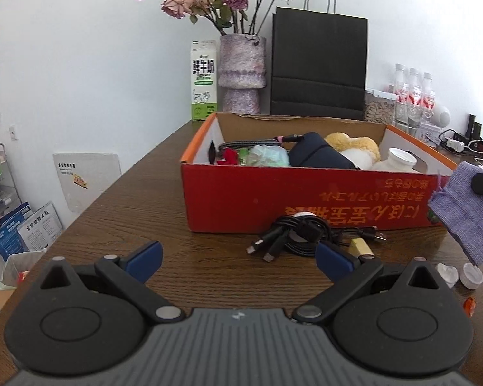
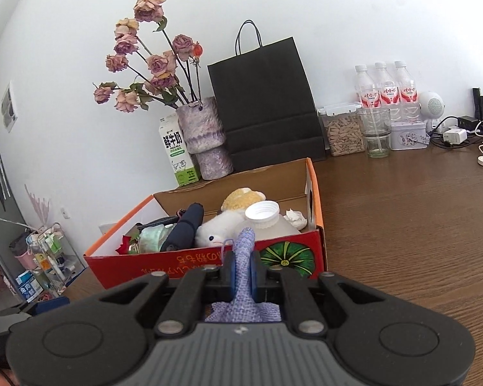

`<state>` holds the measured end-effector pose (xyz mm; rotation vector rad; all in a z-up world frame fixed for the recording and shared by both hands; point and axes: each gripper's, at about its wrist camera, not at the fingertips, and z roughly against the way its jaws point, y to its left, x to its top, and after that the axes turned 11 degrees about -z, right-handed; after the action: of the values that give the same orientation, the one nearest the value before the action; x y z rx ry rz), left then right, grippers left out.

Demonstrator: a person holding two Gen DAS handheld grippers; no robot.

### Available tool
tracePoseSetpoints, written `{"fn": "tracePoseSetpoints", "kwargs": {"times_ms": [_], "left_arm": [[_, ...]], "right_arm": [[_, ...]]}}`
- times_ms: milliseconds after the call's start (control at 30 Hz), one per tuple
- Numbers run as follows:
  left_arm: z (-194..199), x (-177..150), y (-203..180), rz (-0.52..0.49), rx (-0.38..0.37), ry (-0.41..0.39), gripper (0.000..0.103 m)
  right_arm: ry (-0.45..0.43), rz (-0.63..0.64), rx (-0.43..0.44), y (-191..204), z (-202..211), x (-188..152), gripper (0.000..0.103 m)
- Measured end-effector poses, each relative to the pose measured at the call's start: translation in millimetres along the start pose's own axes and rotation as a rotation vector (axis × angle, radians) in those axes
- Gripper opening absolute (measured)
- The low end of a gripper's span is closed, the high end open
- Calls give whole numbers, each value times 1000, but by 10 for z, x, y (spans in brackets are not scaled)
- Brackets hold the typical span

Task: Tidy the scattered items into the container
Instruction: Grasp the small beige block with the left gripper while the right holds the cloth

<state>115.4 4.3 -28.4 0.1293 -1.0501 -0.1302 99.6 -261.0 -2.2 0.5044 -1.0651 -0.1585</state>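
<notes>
A red cardboard box (image 1: 306, 206) (image 2: 209, 265) sits on the wooden table, holding a plush toy (image 2: 222, 231), a white jar (image 2: 267, 218), a dark pouch (image 1: 318, 156) and other small items. My right gripper (image 2: 241, 273) is shut on a purple knitted cloth (image 2: 243, 257), held just in front of the box's near wall; in the left wrist view the cloth (image 1: 467, 212) hangs at the right edge. My left gripper (image 1: 238, 257) stands open above the table, just short of a coiled black cable bundle (image 1: 299, 234) that lies against the box front.
Two white caps (image 1: 460, 275) and a small yellow block (image 1: 360, 247) lie on the table near the cable. Behind the box stand a milk carton (image 1: 203, 80), a vase of dried roses (image 1: 241, 74), a black paper bag (image 1: 318, 67), water bottles (image 2: 386, 90) and chargers.
</notes>
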Motion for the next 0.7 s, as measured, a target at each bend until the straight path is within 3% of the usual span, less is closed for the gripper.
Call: {"fn": "tracePoseSetpoints", "kwargs": {"times_ms": [100, 433, 700], "left_arm": [[-13, 41, -164, -28, -60, 11, 103], [-198, 238, -498, -58, -119, 59, 98], [-310, 249, -547, -24, -157, 113, 64]], "right_arm": [[-5, -4, -1, -27, 11, 3, 8], [-5, 7, 0, -68, 8, -53, 8], [3, 13, 10, -54, -19, -91, 8]]}}
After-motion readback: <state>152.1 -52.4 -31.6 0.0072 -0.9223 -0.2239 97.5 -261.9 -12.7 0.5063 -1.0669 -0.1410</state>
